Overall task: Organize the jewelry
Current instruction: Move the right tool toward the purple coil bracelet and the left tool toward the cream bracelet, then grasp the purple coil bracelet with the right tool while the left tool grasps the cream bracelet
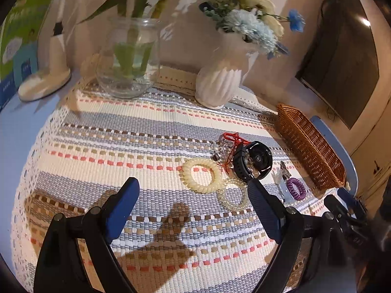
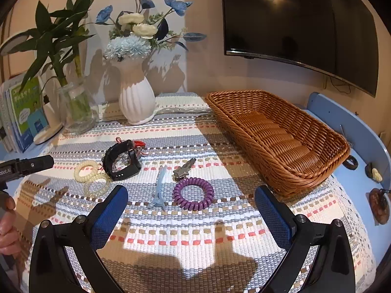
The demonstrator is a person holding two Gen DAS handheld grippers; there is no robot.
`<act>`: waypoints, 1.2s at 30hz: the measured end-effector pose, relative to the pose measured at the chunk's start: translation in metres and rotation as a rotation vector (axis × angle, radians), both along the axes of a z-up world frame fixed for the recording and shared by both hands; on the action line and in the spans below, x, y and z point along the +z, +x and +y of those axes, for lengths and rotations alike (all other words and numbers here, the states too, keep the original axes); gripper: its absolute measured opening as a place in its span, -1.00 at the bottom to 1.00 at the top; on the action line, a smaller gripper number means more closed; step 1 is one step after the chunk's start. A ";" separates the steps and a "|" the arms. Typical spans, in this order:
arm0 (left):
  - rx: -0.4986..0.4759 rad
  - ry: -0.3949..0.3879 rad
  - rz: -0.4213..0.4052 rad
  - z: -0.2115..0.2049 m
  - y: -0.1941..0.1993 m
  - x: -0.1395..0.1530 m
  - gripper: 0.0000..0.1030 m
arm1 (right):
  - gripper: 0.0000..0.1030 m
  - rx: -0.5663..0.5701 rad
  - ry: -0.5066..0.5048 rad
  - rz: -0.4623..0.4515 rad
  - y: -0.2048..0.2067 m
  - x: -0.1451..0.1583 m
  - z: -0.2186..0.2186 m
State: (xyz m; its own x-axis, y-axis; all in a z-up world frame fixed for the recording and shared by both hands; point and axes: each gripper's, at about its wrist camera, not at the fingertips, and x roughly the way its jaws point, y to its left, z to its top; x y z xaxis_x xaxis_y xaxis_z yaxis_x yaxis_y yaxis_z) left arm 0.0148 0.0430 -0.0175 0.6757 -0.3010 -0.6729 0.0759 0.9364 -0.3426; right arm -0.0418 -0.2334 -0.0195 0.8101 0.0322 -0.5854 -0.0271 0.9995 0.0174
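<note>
Jewelry lies loose on the striped woven cloth (image 2: 195, 239). A black watch (image 2: 122, 162) rests over a bead bracelet with a red cord (image 1: 229, 138). Beside it lie a cream coil band (image 2: 84, 169) and a clear coil band (image 2: 97, 186). A pale blue hair clip (image 2: 157, 190), a silver clip (image 2: 184, 168) and a purple coil band (image 2: 193, 194) lie nearer the wicker basket (image 2: 317, 161), which holds nothing. My left gripper (image 1: 193, 195) is open and empty, above the cloth near the cream band (image 1: 201, 175). My right gripper (image 2: 191, 200) is open and empty, around the purple band's near side.
A white ribbed vase of flowers (image 2: 135, 102) and a glass jar with green stalks (image 2: 77, 109) stand at the back. Books (image 2: 24, 112) lean at the far left. A dark screen (image 2: 305, 24) hangs on the wall. Small dark objects (image 2: 378, 205) sit on the blue table edge right.
</note>
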 end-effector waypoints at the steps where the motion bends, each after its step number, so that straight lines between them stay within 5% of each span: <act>1: 0.003 0.000 0.008 0.000 0.003 -0.001 0.76 | 1.00 0.000 0.002 0.003 0.000 0.000 0.000; 11: -0.003 0.050 0.012 -0.003 -0.011 -0.013 0.75 | 0.99 -0.033 -0.022 -0.003 0.001 0.001 0.002; 15: -0.036 0.076 0.026 -0.004 -0.012 -0.006 0.74 | 0.99 -0.096 0.083 -0.024 -0.004 0.009 -0.023; 17: -0.076 0.143 0.022 -0.005 -0.016 0.007 0.74 | 0.74 -0.101 0.149 0.050 0.003 0.006 -0.038; 19: -0.105 0.214 0.028 -0.005 -0.013 0.015 0.73 | 0.09 -0.077 0.169 0.115 0.007 0.005 -0.044; 21: -0.159 0.205 0.047 0.000 -0.003 0.019 0.73 | 0.07 -0.066 0.132 0.157 0.010 0.007 -0.044; 24: -0.222 0.067 0.155 0.014 0.026 0.009 0.69 | 0.07 -0.017 0.091 0.205 0.023 0.010 -0.036; 28: -0.176 0.075 0.193 0.015 0.048 -0.010 0.24 | 0.07 -0.011 0.019 0.252 0.047 0.002 -0.021; 31: -0.208 0.016 0.212 0.009 0.052 -0.029 0.24 | 0.07 -0.016 0.001 0.256 0.060 -0.009 -0.018; 36: -0.192 0.139 0.161 -0.016 0.049 -0.041 0.23 | 0.07 -0.032 -0.006 0.271 0.068 -0.029 -0.025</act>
